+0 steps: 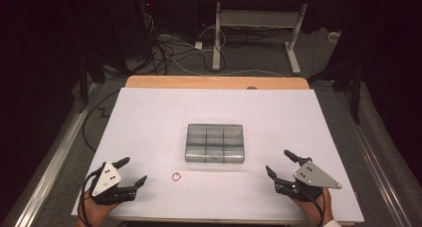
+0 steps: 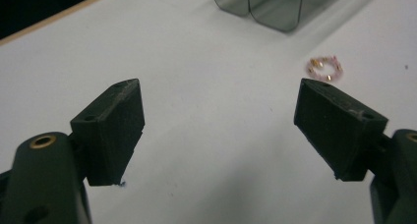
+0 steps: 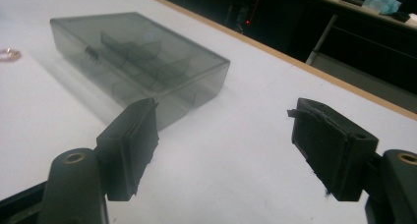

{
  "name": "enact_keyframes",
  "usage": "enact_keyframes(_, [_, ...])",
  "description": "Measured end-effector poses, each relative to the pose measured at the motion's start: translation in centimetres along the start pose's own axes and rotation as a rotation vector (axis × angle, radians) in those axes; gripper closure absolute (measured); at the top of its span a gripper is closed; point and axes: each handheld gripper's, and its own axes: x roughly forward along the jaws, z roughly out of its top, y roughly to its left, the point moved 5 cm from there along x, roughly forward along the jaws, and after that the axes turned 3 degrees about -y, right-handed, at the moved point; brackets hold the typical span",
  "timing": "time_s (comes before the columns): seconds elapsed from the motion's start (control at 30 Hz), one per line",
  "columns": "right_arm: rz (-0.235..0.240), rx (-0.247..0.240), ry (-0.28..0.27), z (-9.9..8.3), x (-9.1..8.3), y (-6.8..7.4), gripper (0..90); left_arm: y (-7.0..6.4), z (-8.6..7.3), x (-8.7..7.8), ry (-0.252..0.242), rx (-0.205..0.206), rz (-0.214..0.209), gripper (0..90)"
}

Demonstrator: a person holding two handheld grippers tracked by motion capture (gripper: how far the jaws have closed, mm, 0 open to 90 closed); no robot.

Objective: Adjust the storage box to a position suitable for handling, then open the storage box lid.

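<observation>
Both jaws wide apart; we see ring (image 1: pixel 175 176) just right of left gripper (image 1: pixel 134 170), nearer than right gripper (image 1: pixel 281 164), box (image 1: pixel 215 143) beyond

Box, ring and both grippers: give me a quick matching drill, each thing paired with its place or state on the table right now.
Things:
1. box
2. ring
3. left gripper
4. right gripper

Places or states:
A. small and pinkish, lying loose on the white table near the box's front left corner
B. open and empty, near the front right corner
C. smoky see-through plastic with dividers inside, lid shut, mid-table
D. open and empty, near the front left corner, the nearer gripper to the ring

Pairs: 1-C, 2-A, 3-D, 4-B
</observation>
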Motion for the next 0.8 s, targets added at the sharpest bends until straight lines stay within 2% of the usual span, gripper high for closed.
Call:
enact_keyframes(0.1, [0.013,0.014,0.017,-0.6,-0.1,0.2,26.5,-0.1,0.1,-0.2,0.002,0.003,0.002,19.2])
enact_keyframes(0.2, [0.017,0.005,0.018,-0.6,-0.2,0.2,26.5,-0.2,0.4,-0.1,-0.007,-0.002,-0.002,19.1])
enact_keyframes(0.33, [0.015,0.010,0.021,-0.6,-0.4,0.1,26.5,-0.5,0.6,0.3,0.013,0.013,-0.010,19.2])
enact_keyframes(0.53, [0.039,0.013,0.021,-0.5,-0.2,0.3,27.4,-0.6,0.7,0.7,0.035,0.011,-0.023,19.2])
enact_keyframes(0.57, [0.047,0.015,0.022,-0.5,-0.1,0.4,28.9,-0.6,0.7,0.8,0.037,0.005,-0.024,19.6])
enact_keyframes(0.6, [0.076,0.013,0.031,-0.7,0.1,0.6,31.9,-0.7,0.8,1.0,0.042,-0.005,-0.026,19.6])
enact_keyframes(0.67, [0.080,-0.001,0.030,-0.7,0.2,0.6,34.2,-0.9,1.1,1.4,0.042,-0.018,-0.047,19.6])
enact_keyframes(0.73, [0.109,0.000,0.033,-0.6,0.3,0.7,47.1,-1.2,1.5,1.8,0.046,-0.014,-0.068,19.6])
enact_keyframes(0.77, [0.110,-0.006,0.038,-0.3,0.7,0.9,57.6,-1.4,1.7,2.1,0.048,-0.014,-0.078,19.9])
enact_keyframes(0.8, [0.110,-0.006,0.038,-0.3,0.7,0.9,57.6,-1.6,2.0,2.3,0.052,-0.011,-0.091,19.9])
